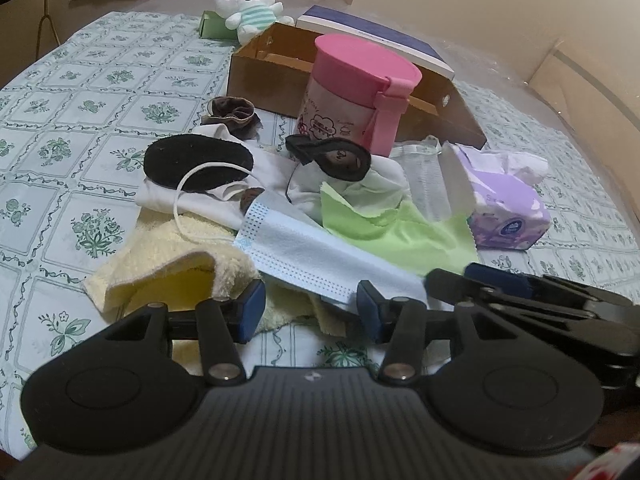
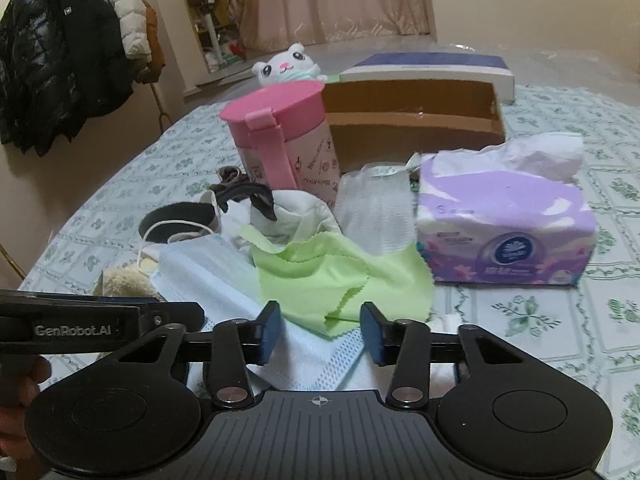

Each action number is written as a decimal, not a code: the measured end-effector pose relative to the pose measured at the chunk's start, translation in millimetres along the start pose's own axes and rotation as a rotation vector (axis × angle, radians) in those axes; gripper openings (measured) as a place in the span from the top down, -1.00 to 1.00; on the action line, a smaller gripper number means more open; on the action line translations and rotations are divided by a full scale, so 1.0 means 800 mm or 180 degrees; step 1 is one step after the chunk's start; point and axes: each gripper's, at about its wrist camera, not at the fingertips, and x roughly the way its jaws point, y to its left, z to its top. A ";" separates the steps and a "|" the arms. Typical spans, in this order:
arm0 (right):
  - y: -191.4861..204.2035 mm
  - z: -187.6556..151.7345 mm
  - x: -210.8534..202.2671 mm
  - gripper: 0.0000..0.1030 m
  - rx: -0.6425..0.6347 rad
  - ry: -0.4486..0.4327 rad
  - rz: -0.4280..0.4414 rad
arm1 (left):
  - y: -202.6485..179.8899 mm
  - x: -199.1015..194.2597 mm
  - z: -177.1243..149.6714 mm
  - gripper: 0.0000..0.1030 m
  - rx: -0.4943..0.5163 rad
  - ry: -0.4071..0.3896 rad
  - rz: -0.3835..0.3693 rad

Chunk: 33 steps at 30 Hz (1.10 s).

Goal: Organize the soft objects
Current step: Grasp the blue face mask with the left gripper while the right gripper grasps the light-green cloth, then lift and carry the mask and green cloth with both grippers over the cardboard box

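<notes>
My left gripper (image 1: 310, 310) is spread wide and holds nothing, a blue face mask (image 1: 316, 256) just ahead of its tips over a yellow towel (image 1: 168, 264). My right gripper (image 2: 320, 332) gapes empty too, with a green cloth (image 2: 332, 276) directly ahead and a purple tissue pack (image 2: 504, 224) ahead to its right.

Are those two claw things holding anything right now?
No. The left gripper and the right gripper are both open, hovering over the face mask and green cloth with nothing between the fingers.
</notes>
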 end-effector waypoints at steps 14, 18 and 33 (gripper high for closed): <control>-0.011 0.019 -0.062 0.97 -0.0037 -0.0737 0.0014 | 0.001 -0.003 -0.005 0.08 -0.0161 0.0012 -0.0143; -0.018 0.025 -0.087 0.97 -0.0054 -0.0900 -0.0109 | 0.005 -0.001 -0.003 0.09 -0.0321 -0.0033 -0.0204; -0.095 0.008 -0.131 0.97 0.0241 -0.0872 -0.0804 | 0.009 -0.001 0.016 0.42 -0.0620 -0.0294 -0.0407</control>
